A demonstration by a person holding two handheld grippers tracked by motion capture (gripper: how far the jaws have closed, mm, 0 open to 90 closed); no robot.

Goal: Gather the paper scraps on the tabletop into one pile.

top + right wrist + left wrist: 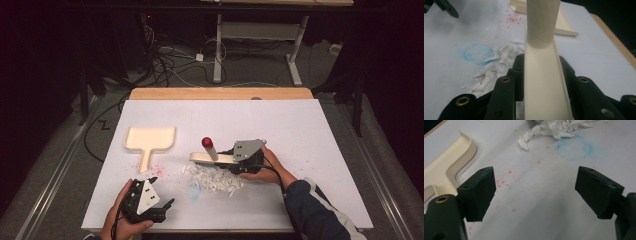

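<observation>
A cream hand brush (212, 158) with a red-tipped wooden handle (208, 147) stands mid-table, just behind a pile of white paper scraps (215, 179). My right gripper (231, 161) is shut on the brush's right end. In the right gripper view the cream brush back (544, 82) runs up between the jaws to the handle (542, 20), with the scraps (496, 62) to its left. A cream dustpan (149, 140) lies to the left, handle toward me. At the front left my left gripper (162, 191) is open over bare sheet, nothing between its jaws (535, 187).
A white sheet (300, 130) covers the table, with a wooden strip (220, 93) along the far edge. A blue chalk ring (193, 191) and red specks (157, 167) mark the sheet. In the left gripper view the dustpan (451, 162) lies at left, the scraps (554, 130) ahead.
</observation>
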